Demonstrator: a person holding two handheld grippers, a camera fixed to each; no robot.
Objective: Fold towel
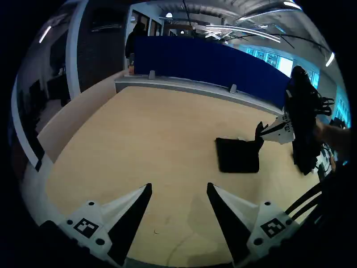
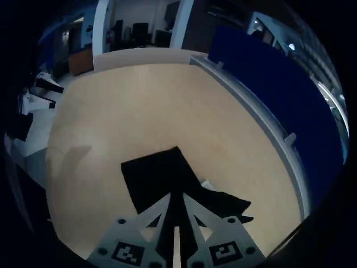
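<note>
A black towel (image 1: pixel 238 155) lies folded small on the light wooden table (image 1: pixel 156 129), to the right in the left gripper view. My right gripper (image 1: pixel 264 132) comes in from the right there, pinching a raised corner of the towel at its far right edge. In the right gripper view the towel (image 2: pixel 154 176) spreads out just ahead, and my right gripper (image 2: pixel 177 199) has its fingers close together with black cloth between them. My left gripper (image 1: pixel 179 187) hovers open over bare table, well short and left of the towel, holding nothing.
A blue partition (image 1: pixel 209 62) on a grey ledge (image 1: pixel 187 85) runs along the table's far side. A low pale wall (image 1: pixel 71 116) borders the left. Dark cables and a hand (image 1: pixel 332 136) sit at the right edge. The other gripper (image 2: pixel 44 87) appears far left.
</note>
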